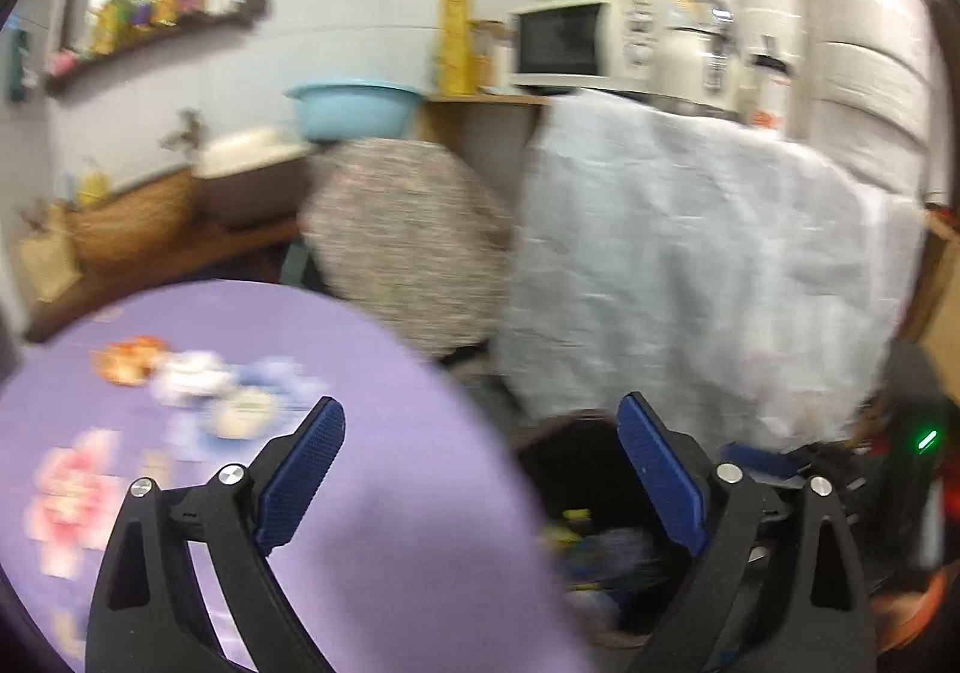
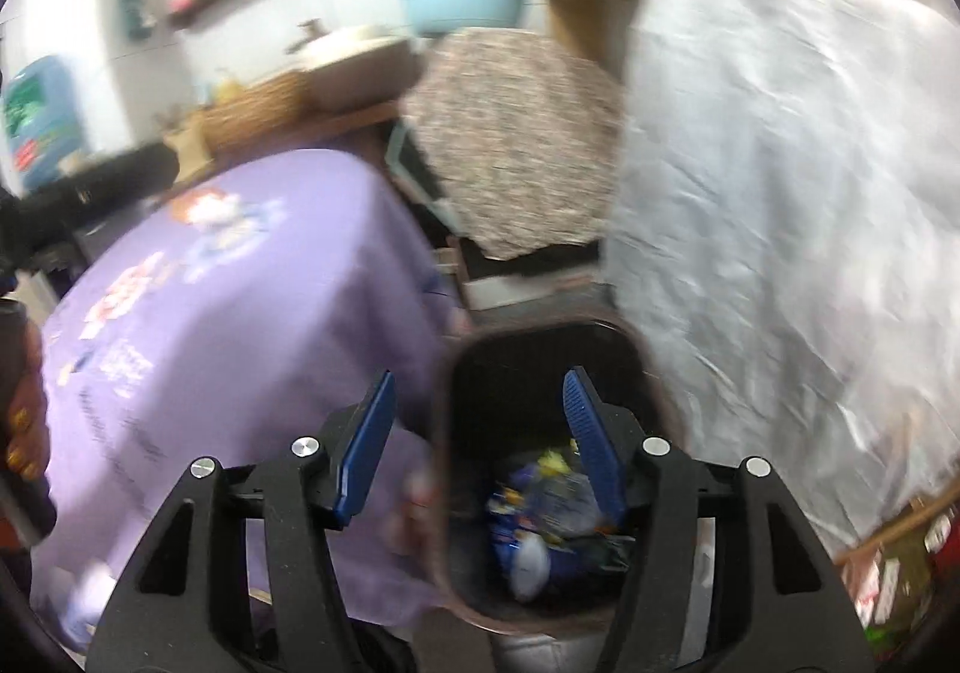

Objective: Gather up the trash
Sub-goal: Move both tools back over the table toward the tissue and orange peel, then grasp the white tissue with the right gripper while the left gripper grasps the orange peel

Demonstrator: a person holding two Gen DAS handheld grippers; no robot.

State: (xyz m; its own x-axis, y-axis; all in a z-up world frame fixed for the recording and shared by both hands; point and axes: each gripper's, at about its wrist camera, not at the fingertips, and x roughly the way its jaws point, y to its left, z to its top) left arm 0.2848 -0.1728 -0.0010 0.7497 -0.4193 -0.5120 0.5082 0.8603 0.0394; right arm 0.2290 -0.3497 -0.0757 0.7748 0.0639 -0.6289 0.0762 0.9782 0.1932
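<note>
My left tongs [image 1: 480,433] stand wide apart with nothing between the blue ribbed pads, hanging over the edge of the round tabletop under its lilac printed cloth [image 1: 360,523] – a few blurred wrappers, orange, white and pink [image 1: 180,379], lie on the cloth's far side. My right tongs [image 2: 480,403] are parted too, empty, above the dark brown plastic bin [image 2: 540,349] just beside the tabletop. Inside the bin lies the crumpled trash [image 2: 540,523] (blue, yellow and white packets, too smeared to name). A white sheet [image 2: 780,193] drapes the furniture behind it.
</note>
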